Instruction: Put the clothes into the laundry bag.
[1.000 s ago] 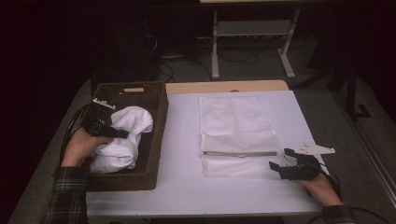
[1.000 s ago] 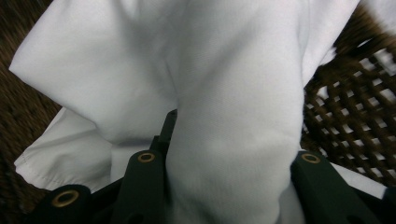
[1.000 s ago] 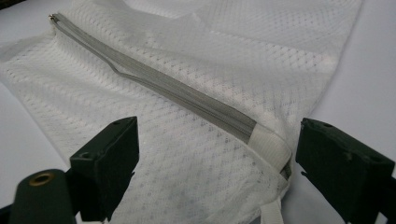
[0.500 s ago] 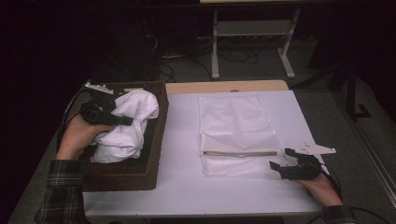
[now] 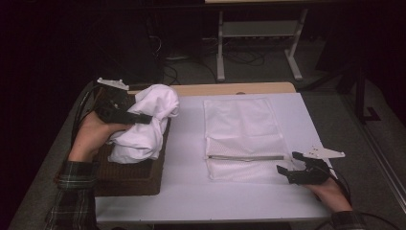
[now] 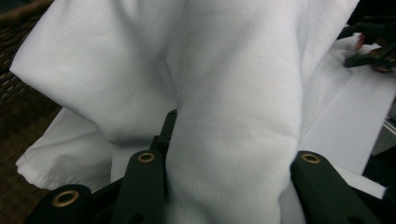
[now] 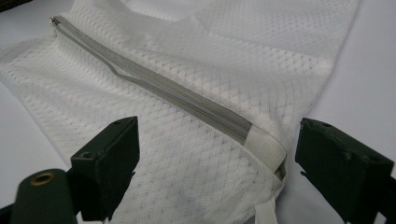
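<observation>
Left gripper (image 5: 143,118) clenching bunched white cloth (image 5: 143,124), now lifting it clear of wicker basket (image 5: 129,177) toward mesh bag (image 5: 242,129) at three o'clock. Right gripper (image 5: 286,163) waiting released at bag's zipper (image 7: 187,100).

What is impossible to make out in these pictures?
- What kind of item the white cloth is: bunched up in the left gripper, folds hide its shape in both the high view and the left gripper view.
- The basket contents: the cloth and hand cover them in the high view.
- Whether the mesh bag holds anything: its weave hides the inside, and its zipper looks closed.
</observation>
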`<state>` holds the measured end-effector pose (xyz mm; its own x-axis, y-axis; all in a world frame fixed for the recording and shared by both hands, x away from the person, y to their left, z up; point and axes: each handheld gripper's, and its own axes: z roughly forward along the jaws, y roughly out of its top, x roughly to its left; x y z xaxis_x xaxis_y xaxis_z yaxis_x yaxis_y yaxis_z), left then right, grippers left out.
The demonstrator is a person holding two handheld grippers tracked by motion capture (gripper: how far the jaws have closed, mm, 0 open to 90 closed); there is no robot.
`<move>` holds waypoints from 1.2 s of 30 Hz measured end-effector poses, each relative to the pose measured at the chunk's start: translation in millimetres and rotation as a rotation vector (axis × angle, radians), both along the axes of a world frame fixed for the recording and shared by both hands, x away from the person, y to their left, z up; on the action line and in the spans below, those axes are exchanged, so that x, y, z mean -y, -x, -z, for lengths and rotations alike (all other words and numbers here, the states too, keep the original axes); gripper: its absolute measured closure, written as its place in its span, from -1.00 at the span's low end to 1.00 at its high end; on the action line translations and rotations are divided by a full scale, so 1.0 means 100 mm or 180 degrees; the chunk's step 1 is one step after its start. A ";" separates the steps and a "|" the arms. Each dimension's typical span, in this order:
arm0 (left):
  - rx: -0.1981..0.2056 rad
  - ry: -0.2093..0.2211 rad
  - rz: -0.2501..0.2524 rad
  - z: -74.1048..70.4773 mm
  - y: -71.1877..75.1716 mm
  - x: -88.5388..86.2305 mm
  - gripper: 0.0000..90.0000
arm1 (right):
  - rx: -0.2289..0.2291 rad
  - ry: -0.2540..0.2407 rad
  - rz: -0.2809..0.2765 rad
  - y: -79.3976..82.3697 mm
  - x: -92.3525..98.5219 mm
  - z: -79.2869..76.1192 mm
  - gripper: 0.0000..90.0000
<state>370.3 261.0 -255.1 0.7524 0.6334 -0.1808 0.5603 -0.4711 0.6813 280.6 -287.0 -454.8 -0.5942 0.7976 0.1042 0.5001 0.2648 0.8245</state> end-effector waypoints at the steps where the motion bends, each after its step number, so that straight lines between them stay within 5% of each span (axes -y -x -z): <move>1: 0.0025 0.0027 0.0101 -0.05 0.01 0.14 0.36 | 0.0000 0.0000 0.0000 0.00 0.00 0.00 -0.71; 16: 0.0029 0.0118 0.0518 -0.01 0.07 0.79 0.36 | 0.0030 -0.0095 -0.0079 -0.01 0.02 -0.11 -0.70; 26: -0.0064 0.0043 0.0780 0.23 0.19 1.20 0.36 | -0.0120 -0.0093 -0.0286 -0.01 0.00 -0.16 -0.70; 36: -0.0155 -0.0013 0.0846 0.42 0.26 1.40 0.36 | -0.0173 -0.0123 -0.0368 -0.02 0.01 -0.17 -0.58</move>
